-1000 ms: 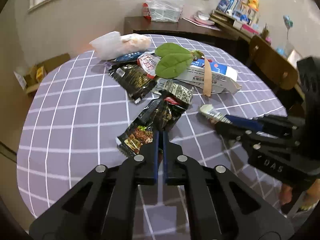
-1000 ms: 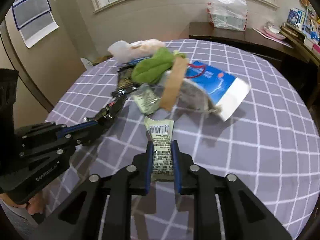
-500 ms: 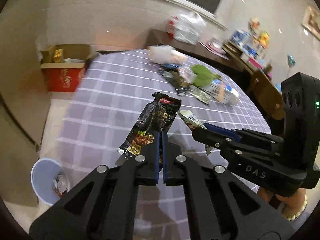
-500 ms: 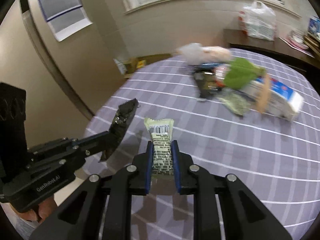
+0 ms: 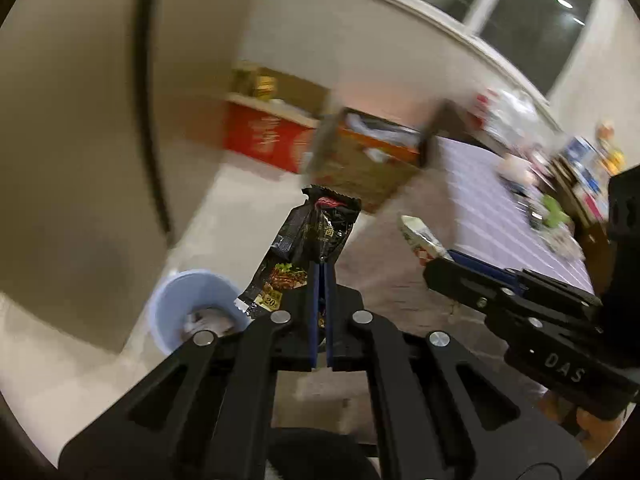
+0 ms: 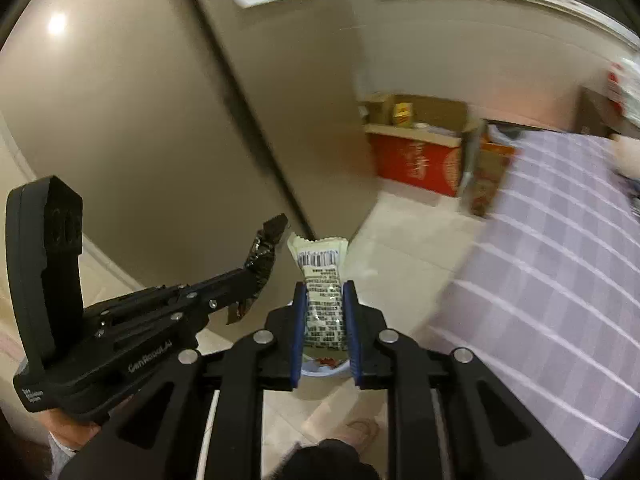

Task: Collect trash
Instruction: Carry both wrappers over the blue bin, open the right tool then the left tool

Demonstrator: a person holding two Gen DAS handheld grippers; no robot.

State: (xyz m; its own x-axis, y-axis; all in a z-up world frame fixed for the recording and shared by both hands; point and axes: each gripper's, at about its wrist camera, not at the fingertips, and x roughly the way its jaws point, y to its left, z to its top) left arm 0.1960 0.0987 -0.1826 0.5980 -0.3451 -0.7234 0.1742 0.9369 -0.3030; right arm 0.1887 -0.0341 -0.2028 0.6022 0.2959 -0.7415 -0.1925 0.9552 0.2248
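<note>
My left gripper (image 5: pixel 320 268) is shut on a black snack wrapper (image 5: pixel 308 248) and holds it in the air over the floor. It also shows in the right wrist view (image 6: pixel 256 268). My right gripper (image 6: pixel 324 292) is shut on a pale cream wrapper with a barcode (image 6: pixel 322 280), which also shows in the left wrist view (image 5: pixel 420 236). A light blue trash bin (image 5: pixel 192 304) stands on the floor, below and left of the black wrapper. In the right wrist view the bin's rim (image 6: pixel 324 372) peeks out below my fingers.
The round table with a purple checked cloth (image 6: pixel 560 260) is at the right, with more trash blurred at its far end (image 5: pixel 552 208). A red box (image 6: pixel 416 160) and cardboard boxes (image 5: pixel 360 164) stand by the wall. Pale floor tiles lie below.
Both grippers have swung left off the table with their wrappers, and now hang over the floor near the blue bin. The table has slid to the right of both views.
</note>
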